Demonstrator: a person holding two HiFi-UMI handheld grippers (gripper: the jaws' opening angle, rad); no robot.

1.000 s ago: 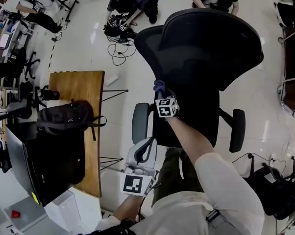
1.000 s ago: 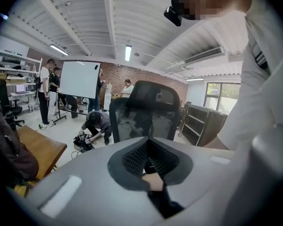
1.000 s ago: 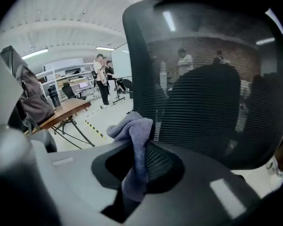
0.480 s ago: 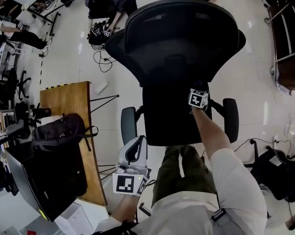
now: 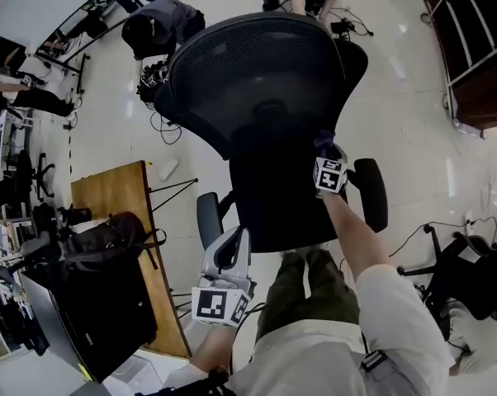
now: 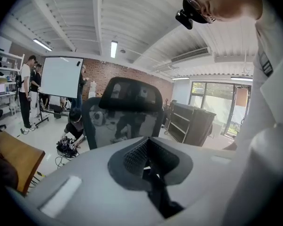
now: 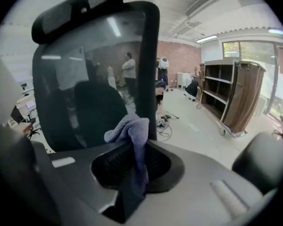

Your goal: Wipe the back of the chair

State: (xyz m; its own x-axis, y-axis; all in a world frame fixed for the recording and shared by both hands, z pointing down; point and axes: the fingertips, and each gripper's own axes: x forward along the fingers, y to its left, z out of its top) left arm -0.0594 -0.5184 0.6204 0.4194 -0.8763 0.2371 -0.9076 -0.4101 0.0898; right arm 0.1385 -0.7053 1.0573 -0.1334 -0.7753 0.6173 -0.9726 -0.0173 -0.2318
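right gripper (image 5: 324,153) clamped on a bluish cloth (image 7: 130,128), cloth up against the right side edge of the chair back (image 5: 257,81), low down near the seat; the back rises upright straight ahead of the jaws, so the stroke likely runs up or across the mesh; left gripper (image 5: 229,258) jaws together, empty, low by the person's legs, well apart from the back, right is nearer

Two grippers (image 6: 146,161) (image 7: 132,171), one cloth (image 7: 131,128), one mesh-backed chair (image 5: 257,73).
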